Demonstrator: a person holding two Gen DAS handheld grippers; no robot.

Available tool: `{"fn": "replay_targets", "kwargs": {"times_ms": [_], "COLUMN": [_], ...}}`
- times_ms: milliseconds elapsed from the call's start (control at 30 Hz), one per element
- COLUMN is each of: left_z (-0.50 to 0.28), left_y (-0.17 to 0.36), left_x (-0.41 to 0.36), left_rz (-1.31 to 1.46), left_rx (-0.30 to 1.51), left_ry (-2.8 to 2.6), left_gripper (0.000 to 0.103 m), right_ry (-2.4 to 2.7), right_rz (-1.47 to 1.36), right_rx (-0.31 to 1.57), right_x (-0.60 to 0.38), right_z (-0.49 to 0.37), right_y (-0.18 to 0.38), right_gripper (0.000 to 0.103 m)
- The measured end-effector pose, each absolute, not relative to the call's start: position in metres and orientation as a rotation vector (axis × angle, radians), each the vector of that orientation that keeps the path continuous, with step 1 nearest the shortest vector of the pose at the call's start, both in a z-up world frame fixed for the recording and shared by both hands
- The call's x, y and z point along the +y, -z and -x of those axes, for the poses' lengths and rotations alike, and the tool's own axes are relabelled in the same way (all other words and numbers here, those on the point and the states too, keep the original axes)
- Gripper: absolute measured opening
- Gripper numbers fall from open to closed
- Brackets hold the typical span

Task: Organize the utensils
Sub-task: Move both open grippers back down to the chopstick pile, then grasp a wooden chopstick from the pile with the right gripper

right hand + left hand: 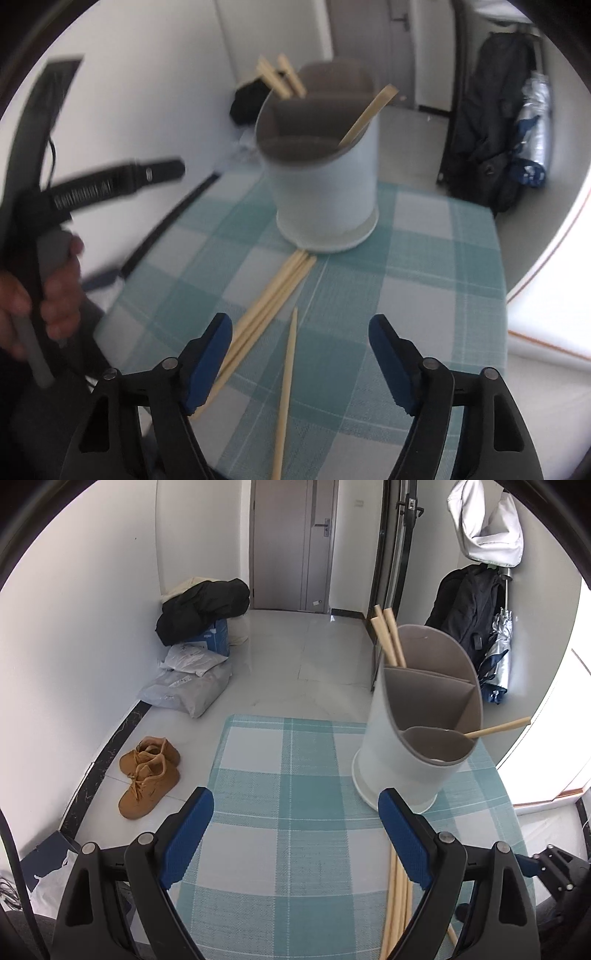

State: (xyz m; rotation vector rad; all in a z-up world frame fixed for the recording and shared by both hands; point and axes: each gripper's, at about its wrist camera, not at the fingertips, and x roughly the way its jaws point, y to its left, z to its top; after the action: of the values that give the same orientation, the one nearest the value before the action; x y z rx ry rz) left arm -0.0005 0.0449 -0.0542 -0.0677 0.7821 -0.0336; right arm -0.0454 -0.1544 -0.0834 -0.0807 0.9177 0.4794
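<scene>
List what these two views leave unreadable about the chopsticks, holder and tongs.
- Loose chopsticks, left wrist view: partly covered by a blue finger and cut by the bottom edge, count uncertain.
- Holder compartments: walls hide the bottoms in both views.
- Left tongs, right wrist view: motion-blurred, tips not visible.
- Single chopstick: near end cut by the bottom edge.

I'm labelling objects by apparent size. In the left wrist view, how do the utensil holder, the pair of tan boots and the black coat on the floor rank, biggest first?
Largest to smallest as they look:
1. utensil holder, though it stands nearest the camera, which inflates it.
2. black coat
3. tan boots
The last two look close; distance makes their order unsure.
</scene>
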Motion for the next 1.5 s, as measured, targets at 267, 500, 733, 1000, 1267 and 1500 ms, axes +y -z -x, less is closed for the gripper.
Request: {"fn": "replay_targets", "kwargs": {"times_ms": [267, 500, 733, 1000, 1267, 1500], "left_z": [-0.005, -0.01, -0.015, -0.014, -0.011, -0.008], "left_y": [0.061, 0.071, 0.08, 0.105, 0.127, 0.132], "left_x": [0.058, 0.064, 0.061, 0.035, 0.01, -0.006], "left_rz": [0.134, 0.127, 0.109, 0.016, -0.035, -0.1], "left_rx": [0.84, 0.877, 0.922, 1.013, 1.109, 1.13], "left_ry": [0.079, 0.071, 0.082, 0.153, 0.225, 0.246], "left_gripper": [0.088, 0.088, 0.088, 0.088, 0.088, 0.088], "right_ry": [-0.478, -0.468, -0.485, -0.451, -0.399, -0.357], "right_rz": [0.193, 0.285, 0.307, 0.064, -0.327, -0.417], "right_rx": [1.048, 1.092, 1.075, 1.053, 0.968, 0.891], "right_x": [-0.131, -0.116, -0.107, -0.145, -0.21, -0.242], "right_z": [0.027, 0.017, 0.015, 0.003, -0.007, 0.0], "right_y": [0.118, 0.132, 0.133, 0.125, 0.104, 0.082], "right_gripper": [0.057, 0.042, 0.005, 0.004, 0.004, 0.004]}}
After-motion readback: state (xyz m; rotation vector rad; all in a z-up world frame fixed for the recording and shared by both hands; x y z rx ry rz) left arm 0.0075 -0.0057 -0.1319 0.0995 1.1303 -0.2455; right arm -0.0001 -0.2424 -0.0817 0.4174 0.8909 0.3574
